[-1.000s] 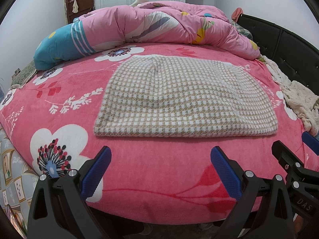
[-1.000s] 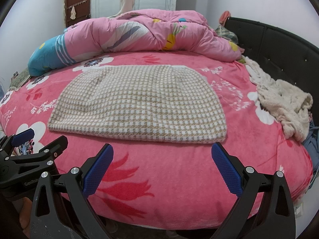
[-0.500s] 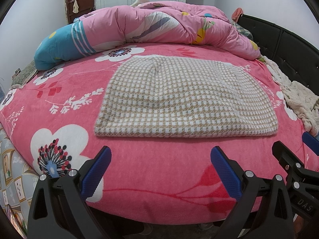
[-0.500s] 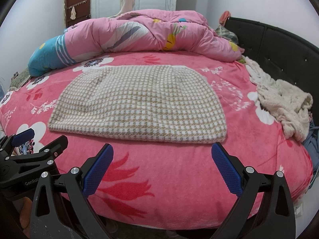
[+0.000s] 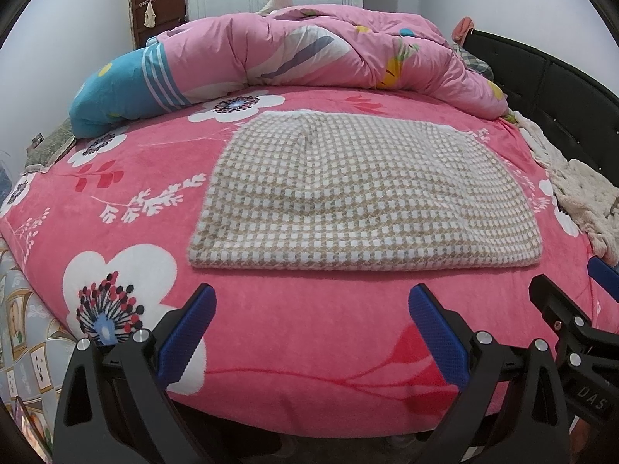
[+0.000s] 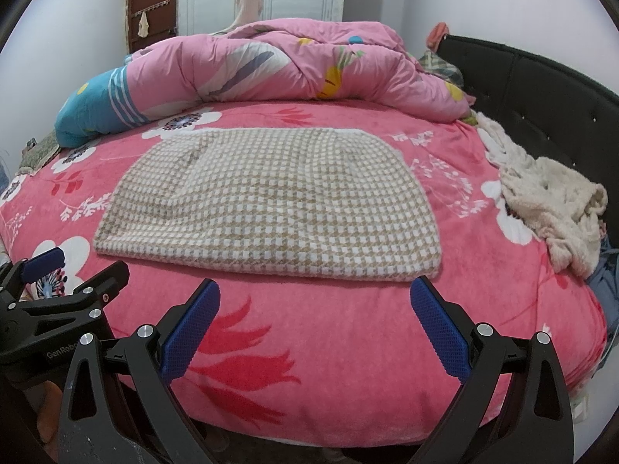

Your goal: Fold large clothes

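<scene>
Closest in, the left gripper [image 5: 311, 305] and the right gripper [image 6: 315, 301] hang side by side at the near edge of the bed, each with its blue-padded fingers spread wide and nothing between them; neither touches the cloth. Under and ahead of them runs the pink floral bedspread [image 5: 317, 332], bare up to the folded checked garment [image 5: 363, 197], a beige-and-white knit lying flat in a tidy rectangle in the middle of the bed, its thick folded edge turned toward the grippers. Off to the right, near the black headboard [image 6: 541, 89], a cream fleecy cloth [image 6: 557, 201] lies crumpled. Beyond the garment a pink quilt [image 5: 329, 50] with a blue striped end is heaped across the far side, and behind that stand a brown door [image 5: 158, 4] and white curtain.
</scene>
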{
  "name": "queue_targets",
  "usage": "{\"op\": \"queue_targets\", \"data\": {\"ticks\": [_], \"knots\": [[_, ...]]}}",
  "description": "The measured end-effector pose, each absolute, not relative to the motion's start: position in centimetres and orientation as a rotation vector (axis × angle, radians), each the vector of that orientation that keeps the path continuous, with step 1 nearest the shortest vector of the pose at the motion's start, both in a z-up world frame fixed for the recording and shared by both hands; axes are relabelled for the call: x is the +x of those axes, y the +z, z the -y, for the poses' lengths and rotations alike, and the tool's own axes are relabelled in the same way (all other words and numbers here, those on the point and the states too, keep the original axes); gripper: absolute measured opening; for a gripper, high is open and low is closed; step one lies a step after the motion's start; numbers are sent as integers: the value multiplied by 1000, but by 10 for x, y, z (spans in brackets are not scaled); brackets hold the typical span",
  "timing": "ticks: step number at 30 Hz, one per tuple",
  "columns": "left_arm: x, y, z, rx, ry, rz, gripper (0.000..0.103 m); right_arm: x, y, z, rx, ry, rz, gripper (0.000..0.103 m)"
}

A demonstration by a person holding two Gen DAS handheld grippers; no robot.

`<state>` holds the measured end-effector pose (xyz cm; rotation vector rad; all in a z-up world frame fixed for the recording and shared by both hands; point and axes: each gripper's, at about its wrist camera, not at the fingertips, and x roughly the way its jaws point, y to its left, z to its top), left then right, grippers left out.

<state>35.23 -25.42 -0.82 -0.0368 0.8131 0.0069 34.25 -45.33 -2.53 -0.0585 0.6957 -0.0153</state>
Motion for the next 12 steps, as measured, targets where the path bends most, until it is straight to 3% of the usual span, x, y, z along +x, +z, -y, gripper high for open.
{"op": "queue_targets", "data": {"ticks": [12], "knots": [[354, -9, 255, -36, 15, -818, 98, 343, -25, 455, -59, -14, -697, 95]]}}
